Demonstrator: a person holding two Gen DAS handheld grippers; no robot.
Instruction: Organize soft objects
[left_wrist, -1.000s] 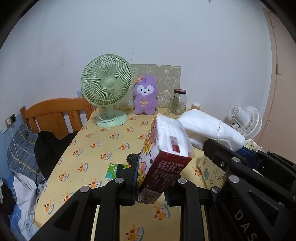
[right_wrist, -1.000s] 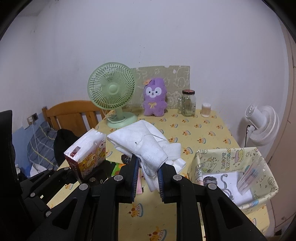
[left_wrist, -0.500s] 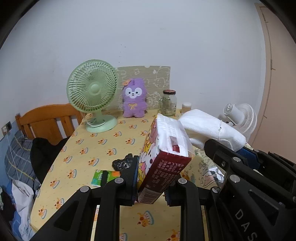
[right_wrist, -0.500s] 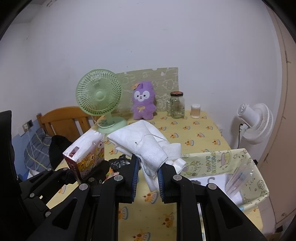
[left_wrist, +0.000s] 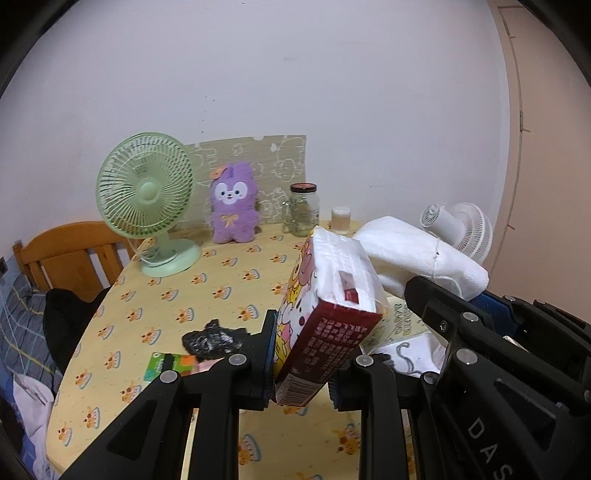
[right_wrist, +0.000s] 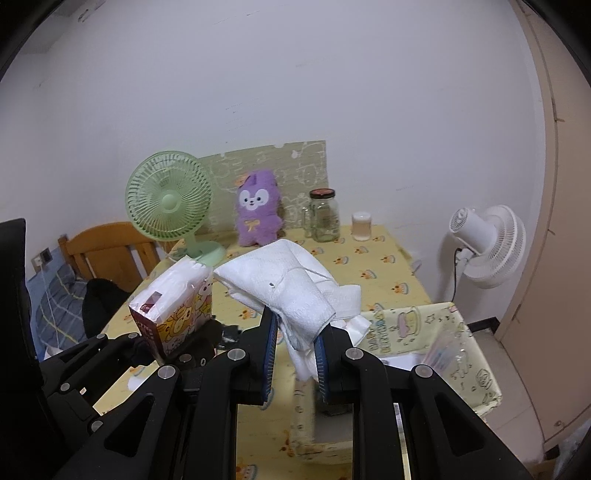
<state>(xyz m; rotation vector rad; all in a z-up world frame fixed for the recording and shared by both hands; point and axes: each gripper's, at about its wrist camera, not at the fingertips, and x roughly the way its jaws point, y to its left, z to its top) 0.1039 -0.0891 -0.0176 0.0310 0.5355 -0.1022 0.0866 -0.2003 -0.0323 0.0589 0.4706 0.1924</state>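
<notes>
I have the tissue pack (left_wrist: 328, 314) clamped in my left gripper (left_wrist: 301, 354) above the table (left_wrist: 207, 291); my right gripper (right_wrist: 293, 350) pinches the white towel (right_wrist: 291, 291) over the fabric basket (right_wrist: 476, 373) at the near right.

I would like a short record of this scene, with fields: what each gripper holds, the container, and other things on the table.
left gripper: shut on tissue pack, held above the table
right gripper: shut on white towel, folded, held up
container: yellow fabric bin, open top, at the near right of the table
back of table: green fan, purple plush, glass jar
off table: white fan
</notes>
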